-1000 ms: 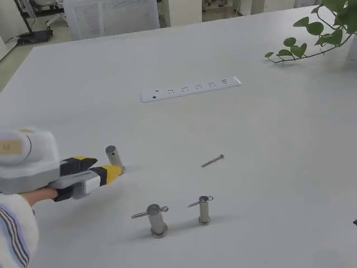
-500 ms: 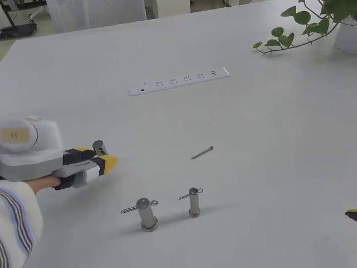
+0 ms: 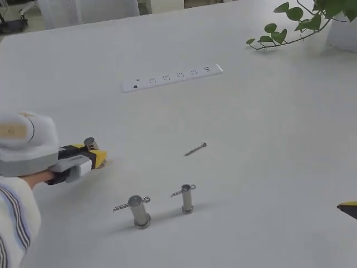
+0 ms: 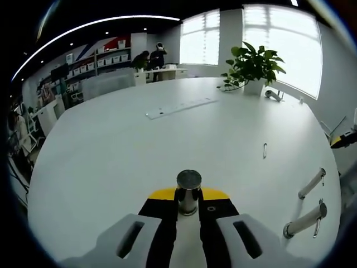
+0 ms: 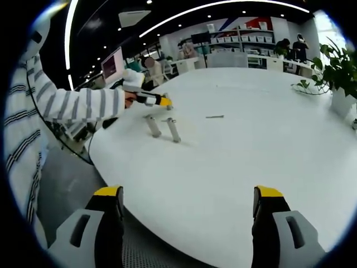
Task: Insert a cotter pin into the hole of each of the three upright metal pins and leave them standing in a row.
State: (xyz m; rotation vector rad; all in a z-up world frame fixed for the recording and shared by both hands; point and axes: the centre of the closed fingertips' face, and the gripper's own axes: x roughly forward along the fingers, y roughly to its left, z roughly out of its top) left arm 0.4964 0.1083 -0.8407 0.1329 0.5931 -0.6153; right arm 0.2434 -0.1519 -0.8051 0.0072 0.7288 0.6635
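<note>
My left gripper (image 3: 92,158) (image 4: 188,207) is shut on a bare upright metal pin (image 3: 89,144) (image 4: 189,191) at the table's left side. To its right, nearer the front edge, stand two upright pins, a thick one (image 3: 138,211) (image 4: 304,219) and a thin one (image 3: 187,198) (image 4: 311,183); each has a cotter pin through its top. A loose cotter pin (image 3: 195,149) (image 4: 264,150) (image 5: 214,116) lies flat beyond them. My right gripper (image 5: 188,209) hangs open with nothing in it, off the table's edge, and its yellow tip (image 3: 348,207) enters at the far right.
A white power strip (image 3: 172,77) (image 4: 181,108) lies across the far middle of the table. A potted plant (image 3: 301,22) (image 4: 254,64) stands at the far right corner. A striped sleeve (image 3: 14,223) is at the lower left.
The head camera has shifted, so everything sits further left and higher in the picture. The left gripper's jaws have drawn in around the bare pin. The two fitted pins have not moved.
</note>
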